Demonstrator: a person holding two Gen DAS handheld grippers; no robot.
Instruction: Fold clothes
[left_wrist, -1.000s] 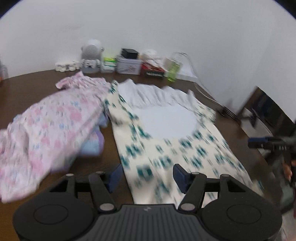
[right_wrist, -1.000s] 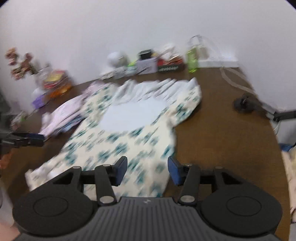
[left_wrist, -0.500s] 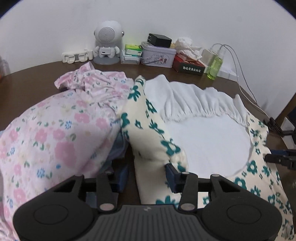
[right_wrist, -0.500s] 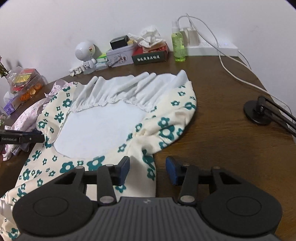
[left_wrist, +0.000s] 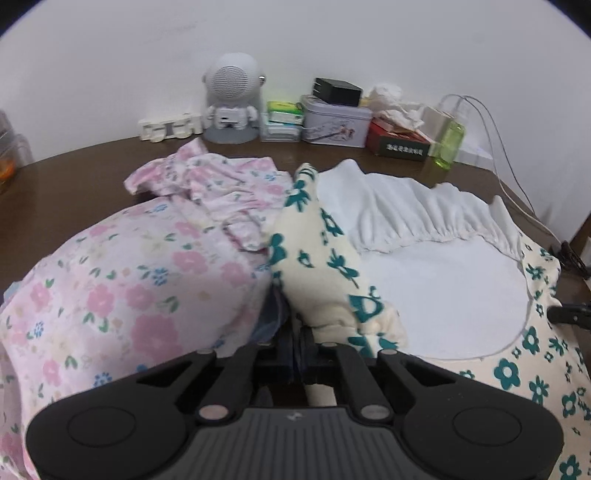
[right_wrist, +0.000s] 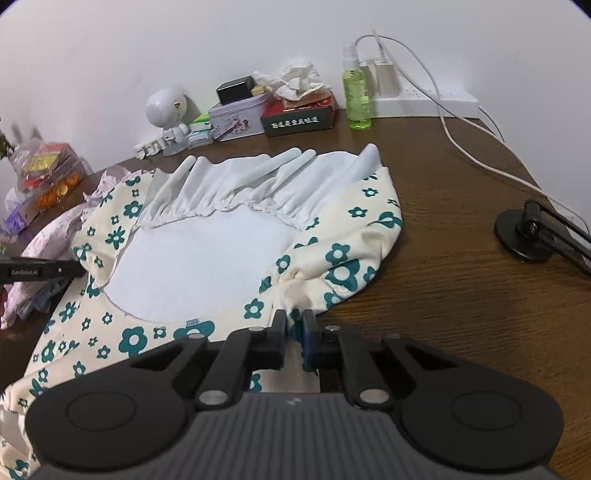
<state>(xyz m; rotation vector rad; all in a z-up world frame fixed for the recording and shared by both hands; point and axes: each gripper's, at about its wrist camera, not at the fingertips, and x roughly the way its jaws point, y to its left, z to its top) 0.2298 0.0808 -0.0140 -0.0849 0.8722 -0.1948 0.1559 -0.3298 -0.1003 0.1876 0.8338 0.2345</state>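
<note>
A cream garment with teal flowers (right_wrist: 340, 266) and a white inner lining (right_wrist: 199, 266) lies spread on the brown table (right_wrist: 461, 295). My right gripper (right_wrist: 294, 332) is shut on the garment's right edge, and the cloth bunches at its tips. My left gripper (left_wrist: 299, 339) is shut on the garment's left edge (left_wrist: 325, 266), with the cloth bunched in front of it. The left gripper also shows at the left of the right wrist view (right_wrist: 44, 271). A pink floral garment (left_wrist: 129, 280) lies in a heap left of it.
Along the back wall stand a white robot-shaped speaker (left_wrist: 232, 103), a tin box (left_wrist: 336, 122), a red box (right_wrist: 299, 118), a green spray bottle (right_wrist: 356, 92) and a power strip with cables (right_wrist: 424, 99). A black round stand (right_wrist: 524, 236) sits at the right.
Both grippers moved forward and down to the garment's sides and closed on its edges. They were open a second ago.
</note>
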